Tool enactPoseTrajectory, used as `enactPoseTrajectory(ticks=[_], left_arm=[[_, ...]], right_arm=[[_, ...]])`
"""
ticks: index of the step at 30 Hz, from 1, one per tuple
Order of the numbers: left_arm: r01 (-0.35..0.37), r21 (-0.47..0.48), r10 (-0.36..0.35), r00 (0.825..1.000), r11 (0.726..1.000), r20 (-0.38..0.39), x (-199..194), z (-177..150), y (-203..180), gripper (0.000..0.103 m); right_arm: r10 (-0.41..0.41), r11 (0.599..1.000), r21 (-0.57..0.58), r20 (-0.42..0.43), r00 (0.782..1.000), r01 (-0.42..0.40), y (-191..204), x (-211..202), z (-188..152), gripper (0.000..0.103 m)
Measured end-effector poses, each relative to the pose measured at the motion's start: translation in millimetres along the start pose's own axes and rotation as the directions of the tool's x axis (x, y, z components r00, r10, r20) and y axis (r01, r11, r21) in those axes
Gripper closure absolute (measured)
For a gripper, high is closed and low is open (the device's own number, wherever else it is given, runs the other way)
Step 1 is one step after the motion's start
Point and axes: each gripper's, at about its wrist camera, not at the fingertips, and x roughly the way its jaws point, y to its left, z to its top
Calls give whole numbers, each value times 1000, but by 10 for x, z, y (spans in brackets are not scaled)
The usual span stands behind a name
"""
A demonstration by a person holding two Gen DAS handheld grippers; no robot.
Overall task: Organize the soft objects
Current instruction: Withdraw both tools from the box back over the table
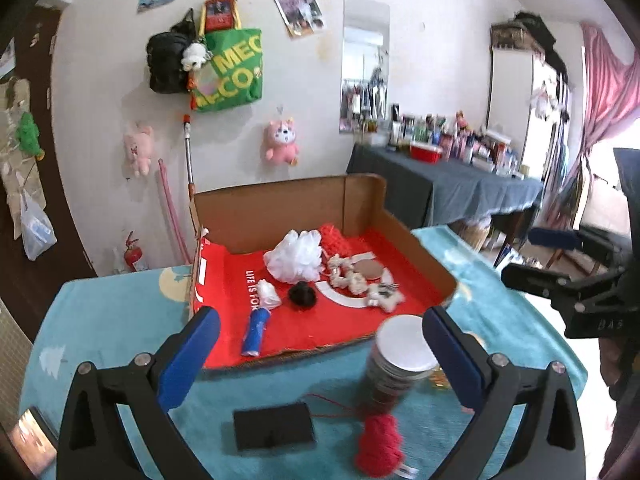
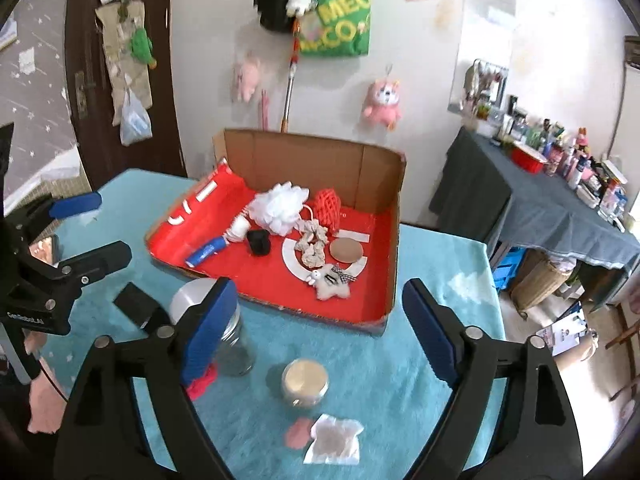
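A red-lined cardboard box (image 1: 416, 248) (image 2: 394, 240) on the teal table holds a white bath puff (image 1: 298, 256) (image 2: 280, 206), a red mesh puff (image 2: 328, 206), a black scrunchie (image 1: 303, 295) (image 2: 258, 242), a beige scrunchie (image 2: 312, 246), a white star plush (image 2: 332, 280) and a round brown pad (image 2: 346, 250). My left gripper (image 1: 320, 364) is open and empty over the table's near side, above a red yarn ball (image 1: 378, 444). My right gripper (image 2: 320, 332) is open and empty above a small gold-lidded jar (image 2: 305, 382). A white cloth piece (image 2: 334, 438) and a pink piece (image 2: 298, 432) lie in front.
A tall jar with a white lid (image 1: 400, 360) (image 2: 224, 336) stands by the box's front edge. A black flat case (image 1: 274, 426) (image 2: 136, 306) lies on the table. A cluttered grey-covered side table (image 1: 460, 184) stands at the right. Plush toys and bags hang on the wall.
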Motion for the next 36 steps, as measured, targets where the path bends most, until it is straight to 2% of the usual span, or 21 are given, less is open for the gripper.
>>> enactPoseTrajectory(ticks=[5,11,14,20,23,30,36], left_arm=[[-5,-26,7,998,1000,61,-280,-227,-136,0],[-29,-40,32,995,999,99,-426,-530,-278,0],[-17,-49,21,996,999,84,-419,-697,-346,0],[-27,-71,31,998,997,57,-369,-972,-397,0],[-43,-72,46,998,996,43,-320,-1088,-427,0],[-55,-106,56,998,993,2,-192,-1324,-396,0],[-64,-100,61,998,993,-32,-96,-1457,-409,0]], right_arm=[[-17,1000,24,50,999,16,71,-282,-276,15],[-29,998,52,87,996,24,153,-485,-637,15],[-39,996,84,107,993,30,165,-523,-828,15],[-27,989,145,87,996,14,167,-440,-1145,14],[-46,984,176,87,995,30,165,-371,-1310,14],[-83,983,167,46,996,74,235,-162,-1594,14],[-62,981,183,6,998,60,276,0,-1749,14]])
